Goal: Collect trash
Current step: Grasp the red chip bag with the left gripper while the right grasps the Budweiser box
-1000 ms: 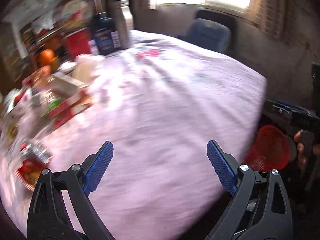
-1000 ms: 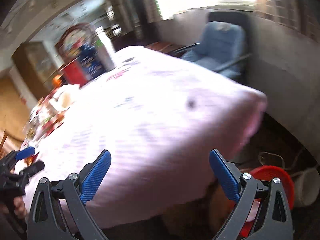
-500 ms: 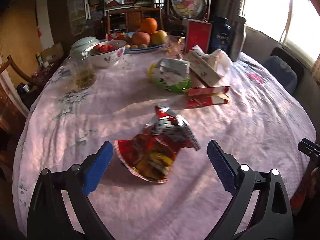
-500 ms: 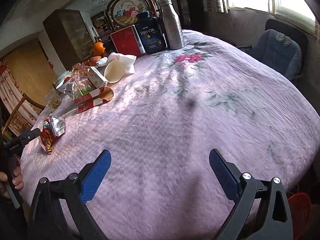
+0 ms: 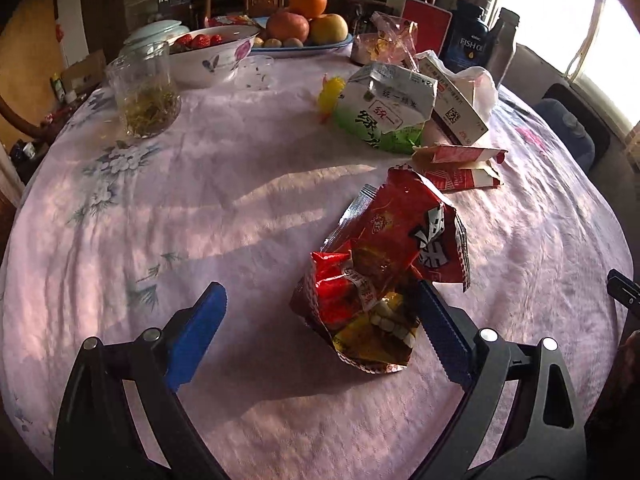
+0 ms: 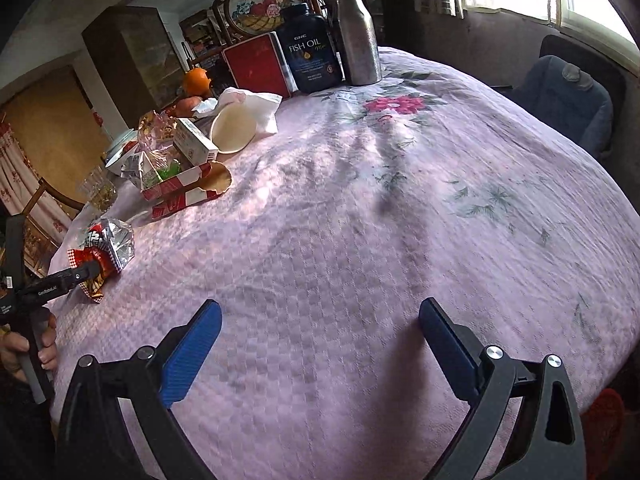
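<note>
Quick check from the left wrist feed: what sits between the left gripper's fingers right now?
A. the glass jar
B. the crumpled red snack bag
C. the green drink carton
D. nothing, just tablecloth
B. The crumpled red snack bag lies on the tablecloth between the open fingers of the left gripper, close against its right finger; the green drink carton and glass jar sit farther back.

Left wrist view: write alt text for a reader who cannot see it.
The open left gripper hovers over a crumpled red snack bag on a pink tablecloth, its right finger touching or overlapping the bag. Behind lie a green-and-white carton, a flattened red box and a fruit plate.
</note>
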The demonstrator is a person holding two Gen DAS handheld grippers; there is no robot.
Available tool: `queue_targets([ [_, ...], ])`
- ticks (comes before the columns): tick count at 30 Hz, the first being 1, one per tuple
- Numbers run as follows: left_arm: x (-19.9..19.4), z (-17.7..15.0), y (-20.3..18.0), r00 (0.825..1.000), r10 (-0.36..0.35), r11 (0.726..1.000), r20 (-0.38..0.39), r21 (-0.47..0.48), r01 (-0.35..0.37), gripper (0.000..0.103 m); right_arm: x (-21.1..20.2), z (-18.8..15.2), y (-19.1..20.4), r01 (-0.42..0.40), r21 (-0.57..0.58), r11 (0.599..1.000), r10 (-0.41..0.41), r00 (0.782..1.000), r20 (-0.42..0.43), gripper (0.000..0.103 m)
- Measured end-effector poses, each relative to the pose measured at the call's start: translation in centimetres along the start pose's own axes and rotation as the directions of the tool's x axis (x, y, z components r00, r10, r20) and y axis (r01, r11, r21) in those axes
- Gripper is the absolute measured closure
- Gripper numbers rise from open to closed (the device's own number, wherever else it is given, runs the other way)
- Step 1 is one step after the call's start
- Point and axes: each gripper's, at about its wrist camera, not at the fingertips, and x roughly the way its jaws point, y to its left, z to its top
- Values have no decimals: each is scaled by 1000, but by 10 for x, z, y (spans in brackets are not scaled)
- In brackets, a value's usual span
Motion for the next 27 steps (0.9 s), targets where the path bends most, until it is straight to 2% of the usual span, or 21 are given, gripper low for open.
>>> queue_targets([
  [1, 1, 2, -4, 1000, -5, 1000, 2, 16, 5, 18, 1, 1, 2, -7, -3, 1000, 7, 1000, -3, 6],
  [3, 5, 7, -13, 999, -38, 998, -4, 41, 38, 32, 3, 2, 8, -17, -13, 1000, 17, 1000, -5, 6],
  [4, 7, 9, -16, 998, -54, 997, -9, 53, 55, 44, 3, 2, 11, -22, -19, 1000, 22, 1000, -5, 6],
  [8, 4, 15, -32, 998, -50, 993, 29, 106, 46, 63, 4, 4, 20, -40, -41, 998, 40, 999, -4, 6],
  [13, -13, 23, -42, 991, -47, 992, 124, 119, 32, 67, 4, 10, 28, -40, -74, 996, 40, 999, 4, 6],
  [19, -24, 28, -34, 970, -27, 999, 242, 43, 17, 66, 15, 45, 53, 4, -172, 985, 7, 998, 62, 6],
  [23, -21, 26, -23, 971, -51, 999, 232, 5, 52, 66, 46, 72, 86, -11, -293, 956, 25, 999, 45, 6],
  [27, -17, 25, -11, 977, -28, 999, 211, -39, 37, 66, 95, 88, 121, -27, -469, 883, 17, 1000, -24, 10],
])
